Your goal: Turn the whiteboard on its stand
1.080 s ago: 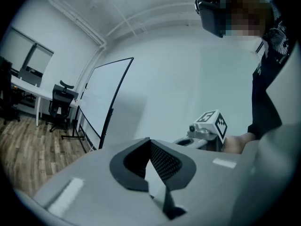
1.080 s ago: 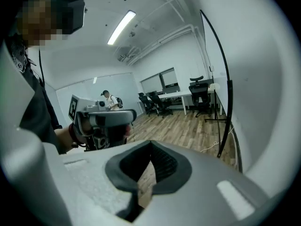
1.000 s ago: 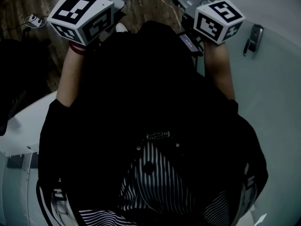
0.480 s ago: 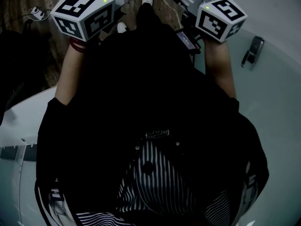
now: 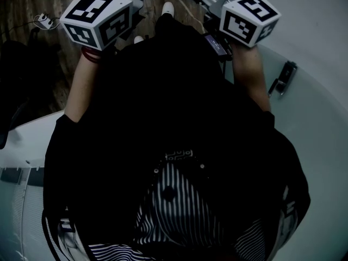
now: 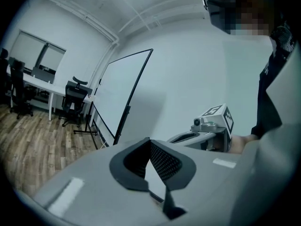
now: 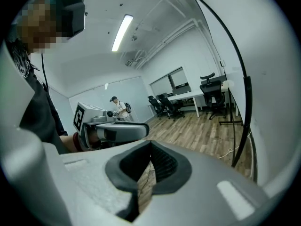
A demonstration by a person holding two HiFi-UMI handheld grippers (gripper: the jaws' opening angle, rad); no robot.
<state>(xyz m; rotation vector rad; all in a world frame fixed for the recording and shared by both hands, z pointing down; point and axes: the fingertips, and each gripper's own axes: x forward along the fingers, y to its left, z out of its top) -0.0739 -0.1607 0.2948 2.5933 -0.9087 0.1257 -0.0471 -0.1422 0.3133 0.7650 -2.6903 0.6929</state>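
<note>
Wood flooring and pale walls made up an office, with a desk (image 6: 40, 81) and chair (image 6: 74, 98) at the left of the left gripper view. The whiteboard (image 6: 120, 95) stood on its stand (image 6: 123, 121) just right of that chair. In the right gripper view its dark-framed edge curved down the right side of the frame, near that gripper.

The left gripper (image 6: 150, 142) had its fingers closed tip to tip with nothing between them. The right gripper (image 7: 150, 145) was the same, shut and empty. Neither touched the whiteboard, so the turn looked not yet begun. In the head view both marker cubes sat at the top of the frame, above the person's dark top.

Several things could have gone wrong from there:

- **Shut fingers:** they could only push on the frame. A push off the pivot line would likely have slid along the edge or shoved the whole stand instead of turning the panel.
- **Free swing:** a panel swinging freely could have struck the chair just beside it.
- **Cable:** one (image 7: 225, 153) lay on the floor near the stand's foot, where it might have snagged a foot or the stand.
- **Bystander:** a person (image 7: 120, 108) stood at the middle left of the right gripper view, well apart, but worth watching.

The pale surface with a dark clip (image 5: 283, 79) at the right of the head view may have been the same whiteboard. I could not tell.
</note>
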